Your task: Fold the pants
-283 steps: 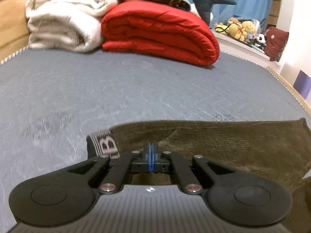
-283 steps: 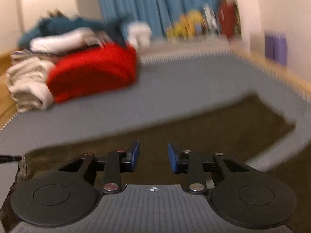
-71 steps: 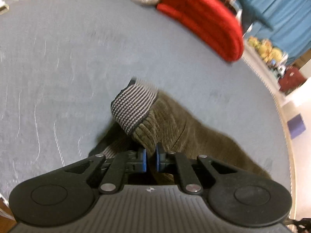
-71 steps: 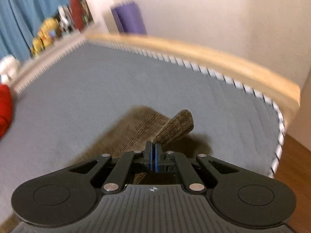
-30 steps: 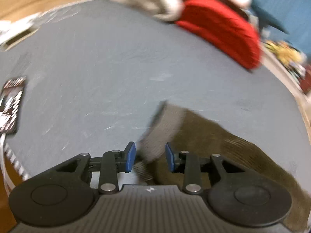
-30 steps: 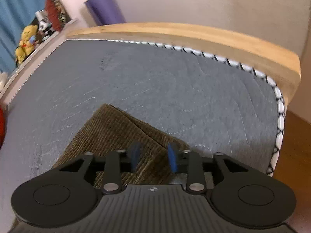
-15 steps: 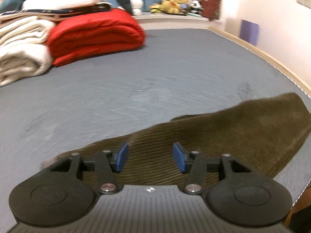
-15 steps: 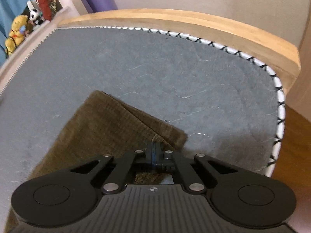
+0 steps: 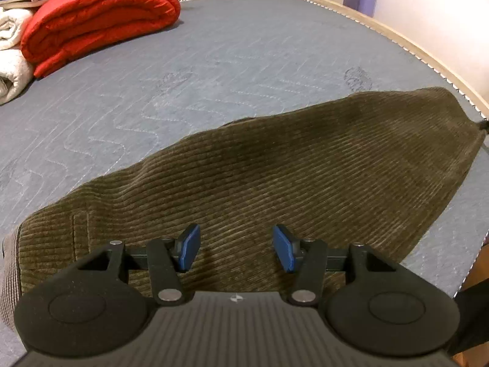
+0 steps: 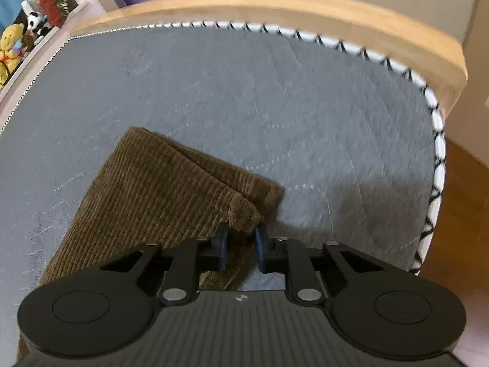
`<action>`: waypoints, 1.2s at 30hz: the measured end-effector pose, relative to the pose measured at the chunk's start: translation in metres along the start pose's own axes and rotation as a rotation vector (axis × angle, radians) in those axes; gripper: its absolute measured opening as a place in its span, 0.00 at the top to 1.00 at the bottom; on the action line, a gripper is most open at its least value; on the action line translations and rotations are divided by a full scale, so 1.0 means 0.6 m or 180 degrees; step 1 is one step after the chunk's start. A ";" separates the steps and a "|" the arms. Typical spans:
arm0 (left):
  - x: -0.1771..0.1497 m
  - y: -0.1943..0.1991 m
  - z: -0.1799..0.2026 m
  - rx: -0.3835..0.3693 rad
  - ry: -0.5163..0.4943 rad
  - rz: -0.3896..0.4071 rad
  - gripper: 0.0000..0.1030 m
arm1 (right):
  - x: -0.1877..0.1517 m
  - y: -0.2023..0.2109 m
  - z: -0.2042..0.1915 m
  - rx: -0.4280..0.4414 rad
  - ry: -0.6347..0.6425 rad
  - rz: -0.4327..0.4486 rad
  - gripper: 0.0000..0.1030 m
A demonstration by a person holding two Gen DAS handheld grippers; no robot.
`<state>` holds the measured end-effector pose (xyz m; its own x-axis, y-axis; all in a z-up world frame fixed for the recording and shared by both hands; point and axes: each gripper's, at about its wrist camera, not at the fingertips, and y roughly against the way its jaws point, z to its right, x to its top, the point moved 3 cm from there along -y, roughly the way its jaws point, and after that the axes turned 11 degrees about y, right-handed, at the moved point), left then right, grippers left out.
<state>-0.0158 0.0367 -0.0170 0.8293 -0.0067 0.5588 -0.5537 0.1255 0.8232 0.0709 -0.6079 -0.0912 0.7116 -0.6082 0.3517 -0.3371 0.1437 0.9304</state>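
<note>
Olive corduroy pants [image 9: 299, 165] are laid folded lengthwise on the grey mattress [image 9: 214, 61], running along its near edge from the waistband at the left to the hems by the right edge. The left gripper [image 9: 235, 249] is held over the waist end, jaws released and spread wide, nothing pinched between the blue pads [image 9: 188, 247]; cloth is seen only beneath them. The right gripper [image 10: 240, 244] is pointed down at the hem corner [image 10: 244, 211] near the mattress's right edge; its jaws have just been opening and stand slightly apart, with the raised corner of cloth between them, no firm pinch seen. A red quilt [image 9: 97, 15] and white blankets [image 9: 12, 61] are stacked at the far left corner. A wooden frame [image 10: 275, 3] borders the far edge in the right wrist view.
</note>
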 end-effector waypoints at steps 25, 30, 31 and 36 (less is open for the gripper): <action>-0.049 -0.014 0.024 -0.0471 -0.0355 -0.0306 0.88 | -0.017 0.053 -0.095 0.0785 0.0973 0.0595 0.58; -0.070 -0.053 0.017 -0.0255 -0.0390 -0.0600 0.87 | -0.057 -0.003 -0.136 0.0724 0.1513 -0.0017 0.57; -0.068 -0.053 0.017 -0.0264 -0.0368 -0.0598 0.87 | -0.067 -0.020 -0.134 0.0565 0.1583 -0.0210 0.57; -0.024 -0.018 -0.029 -0.0103 0.0056 -0.0166 0.84 | -0.076 -0.005 -0.121 0.0562 0.1589 -0.0118 0.54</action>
<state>-0.0204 0.0529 -0.0357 0.8584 0.0032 0.5130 -0.5071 0.1573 0.8474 0.0843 -0.5242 -0.1024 0.9173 -0.1585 0.3652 -0.3742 -0.0305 0.9268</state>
